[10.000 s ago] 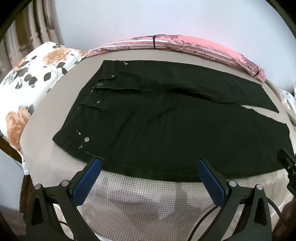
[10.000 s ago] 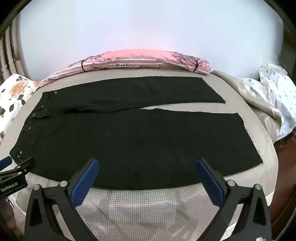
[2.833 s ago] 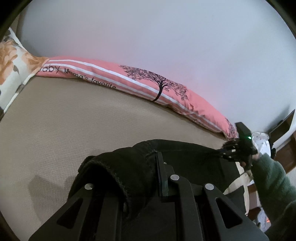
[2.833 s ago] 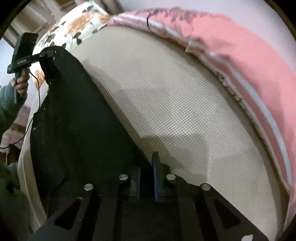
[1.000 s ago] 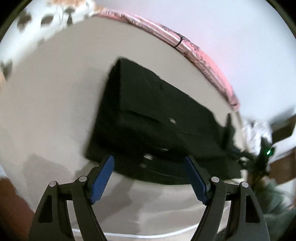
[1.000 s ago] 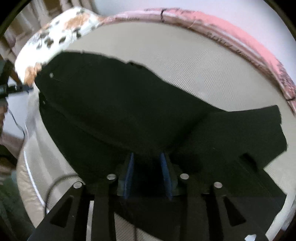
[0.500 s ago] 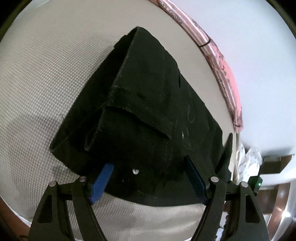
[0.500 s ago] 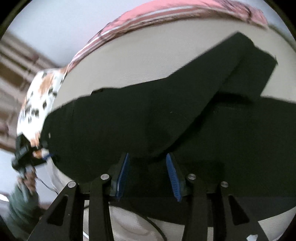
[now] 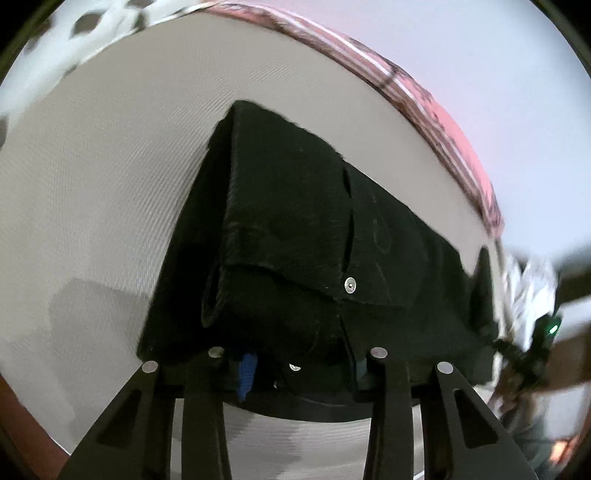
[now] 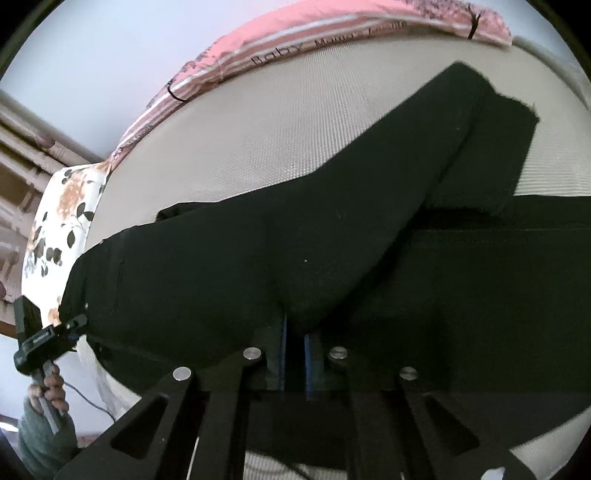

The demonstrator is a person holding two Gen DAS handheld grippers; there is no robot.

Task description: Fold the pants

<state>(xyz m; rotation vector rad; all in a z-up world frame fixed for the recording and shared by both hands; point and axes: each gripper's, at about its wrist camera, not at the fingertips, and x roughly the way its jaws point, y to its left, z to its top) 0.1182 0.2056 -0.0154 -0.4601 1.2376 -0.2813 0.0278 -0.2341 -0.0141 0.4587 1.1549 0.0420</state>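
The black pants (image 9: pixel 314 236) lie on the beige mattress (image 9: pixel 110 184), already doubled lengthwise. The left gripper (image 9: pixel 299 369), its jaws just closed in, is clenched on the near waistband edge; the right gripper (image 10: pixel 293 350), also just closed, is pinched on the near edge of the leg cloth. Judged from this, the next fold is best made if both edges are lifted together and the cloth is kept taut, so that no layer is dragged askew.

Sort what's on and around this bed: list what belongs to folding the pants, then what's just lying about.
Part of the job:
black denim pants
left gripper, closing on the waistband
right gripper, shut on the fabric
beige woven bed surface

Lying about:
pink striped bolster pillow
white floral pillow
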